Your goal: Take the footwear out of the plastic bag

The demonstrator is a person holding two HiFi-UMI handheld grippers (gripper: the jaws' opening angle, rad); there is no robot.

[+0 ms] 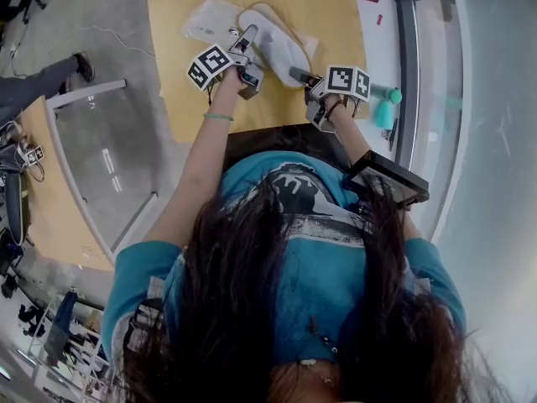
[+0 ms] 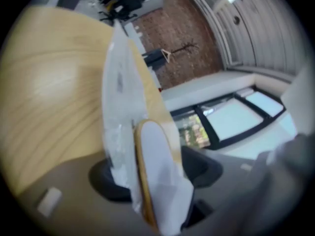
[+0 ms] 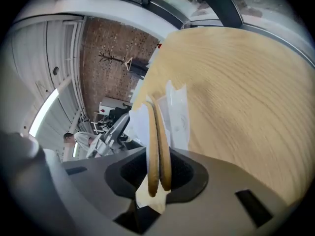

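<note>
2 white slippers (image 1: 277, 49), stacked together, were pinched at their near end by the right gripper (image 3: 157, 181), its jaws narrow and clamped on both tan edges. Just to the left, the left gripper (image 2: 152, 176) stood wide, with a slipper edge and the clear plastic bag (image 1: 208, 19) between its jaws, looking loose rather than clamped. Mostly done, I'd say: the pair lay on the wooden table (image 1: 180, 99) nearly clear of the bag. The bag touched their far-left side and had yet to be parted from them. Their long axis ran diagonally, near-right to far-left. Which end was the toe, I couldn't tell.

Bright even daylight; gripper views fisheye, black corners; left gripper view blurred, footwear (image 2: 157, 173) soft
</note>
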